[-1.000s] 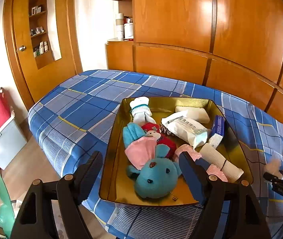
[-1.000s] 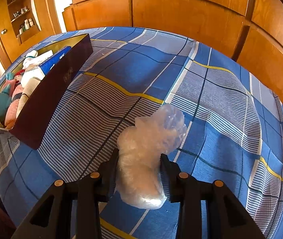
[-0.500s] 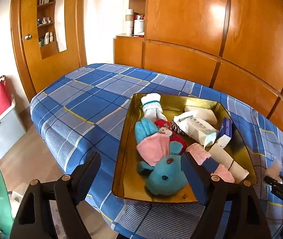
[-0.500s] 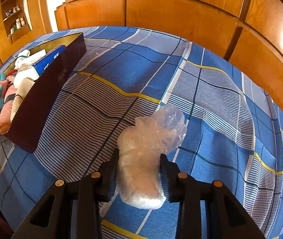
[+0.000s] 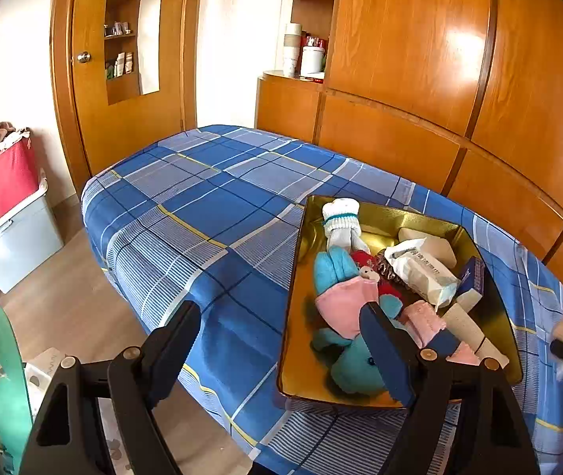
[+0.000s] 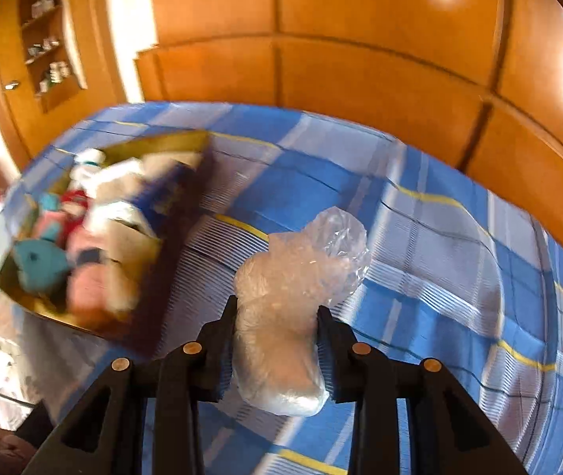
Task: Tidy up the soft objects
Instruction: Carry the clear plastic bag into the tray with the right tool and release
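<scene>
Right gripper (image 6: 277, 350): jaws clamped on the clear plastic bag (image 6: 293, 297), which is seen held above the blue plaid bedspread (image 6: 439, 245). Bag's long axis runs along the fingers, crumpled open end pointing away from the hand. The gold tin (image 6: 178, 140), already holding soft toys, lies to the left of the bag, near. Left gripper (image 5: 281, 352): jaws apart, empty, beside the tin's near end.
</scene>
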Tool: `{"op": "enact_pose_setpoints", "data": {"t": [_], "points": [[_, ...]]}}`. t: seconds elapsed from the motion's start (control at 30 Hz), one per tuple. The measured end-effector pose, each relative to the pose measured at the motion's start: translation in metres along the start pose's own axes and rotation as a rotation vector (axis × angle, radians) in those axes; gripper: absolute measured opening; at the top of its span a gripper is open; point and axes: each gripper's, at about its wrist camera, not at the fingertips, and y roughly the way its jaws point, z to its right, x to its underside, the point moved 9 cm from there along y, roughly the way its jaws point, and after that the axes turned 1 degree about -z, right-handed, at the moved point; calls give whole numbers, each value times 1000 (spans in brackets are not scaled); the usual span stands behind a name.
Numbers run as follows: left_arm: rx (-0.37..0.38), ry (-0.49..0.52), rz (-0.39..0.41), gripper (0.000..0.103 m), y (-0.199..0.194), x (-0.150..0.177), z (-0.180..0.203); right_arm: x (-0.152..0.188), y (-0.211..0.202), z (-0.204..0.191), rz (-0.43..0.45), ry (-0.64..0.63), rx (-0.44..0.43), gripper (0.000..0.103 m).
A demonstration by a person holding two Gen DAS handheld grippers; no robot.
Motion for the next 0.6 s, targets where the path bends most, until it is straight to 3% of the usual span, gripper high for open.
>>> {"op": "enact_pose_setpoints", "data": {"t": [0.33, 0.6], "points": [[10, 4, -1, 83, -1, 3, 0, -29, -8, -124, 20, -143, -235, 34], [27, 4, -21, 83, 2, 8, 1, -38, 26, -178, -48, -163, -292, 34]]}}
